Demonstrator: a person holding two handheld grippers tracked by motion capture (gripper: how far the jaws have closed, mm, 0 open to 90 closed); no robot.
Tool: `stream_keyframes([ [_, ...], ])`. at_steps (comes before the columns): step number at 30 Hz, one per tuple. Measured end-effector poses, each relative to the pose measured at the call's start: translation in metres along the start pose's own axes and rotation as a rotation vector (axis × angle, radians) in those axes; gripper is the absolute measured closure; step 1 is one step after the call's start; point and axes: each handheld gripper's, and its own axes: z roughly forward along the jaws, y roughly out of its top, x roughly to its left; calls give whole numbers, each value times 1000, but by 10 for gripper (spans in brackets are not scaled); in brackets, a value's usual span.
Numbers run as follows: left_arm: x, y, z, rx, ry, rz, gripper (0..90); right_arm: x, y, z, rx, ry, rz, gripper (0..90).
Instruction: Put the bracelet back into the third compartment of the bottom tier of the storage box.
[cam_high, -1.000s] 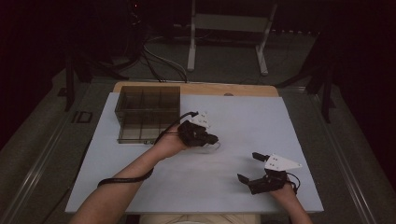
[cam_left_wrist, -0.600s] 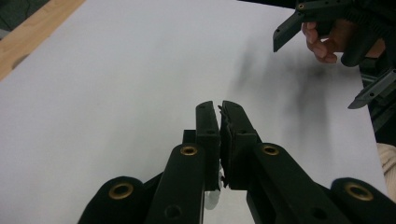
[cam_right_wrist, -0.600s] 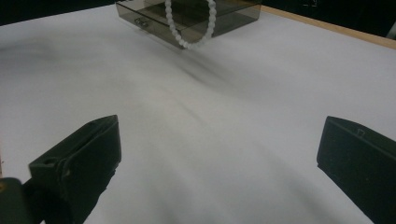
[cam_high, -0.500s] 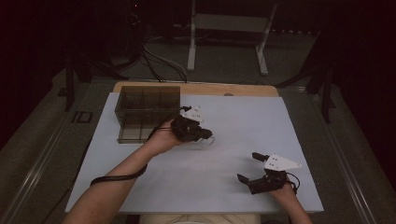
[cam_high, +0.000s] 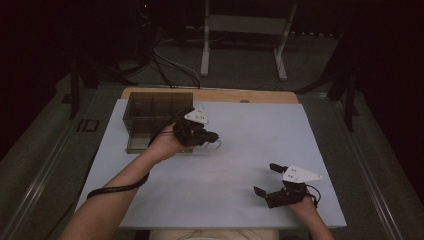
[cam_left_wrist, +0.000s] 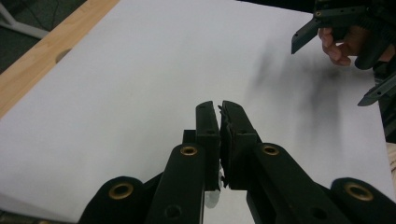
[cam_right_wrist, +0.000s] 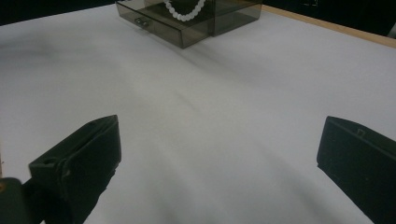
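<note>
The big white sheet on the table (cam_high: 235, 200) is flat and bare in the middle, so a hand could slide across it from side to side. At the far left stands a dark, see-through plastic box with small compartments (cam_high: 150, 112); it blocks that corner. Its little drawer (cam_right_wrist: 163, 28) sticks out toward the open sheet, with a white bead string (cam_right_wrist: 184, 11) lying in it. Two things take up room: the left gripper (cam_high: 212, 136) just beside the box, and the right gripper (cam_high: 265, 179) near the front right edge.

Black fingers (cam_left_wrist: 208, 126), brass-ringed screw holes.
</note>
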Motion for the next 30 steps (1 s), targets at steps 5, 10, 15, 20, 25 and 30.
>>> stream_keyframes([
  [5, 5, -3, -9, -5, 11, -15, 884, 0, 0, 0, 0, -1, 0, 0],
  [10, 11, -7, -19, -14, 35, -34, 885, 0, 0, 0, 0, 0, -1, 0],
  [15, 17, -12, -28, -14, 60, -49, 884, 1, 0, 0, 1, 0, -1, 0],
  [20, 22, -20, -36, -15, 87, -72, 885, 1, 0, 1, 2, 1, -1, 0],
  [25, 27, -25, -45, -15, 109, -87, 885, 1, 0, 1, 4, 1, -5, 0],
  [30, 31, -28, -52, -23, 133, -104, 885, 1, 0, 1, 4, 1, -5, 0],
])
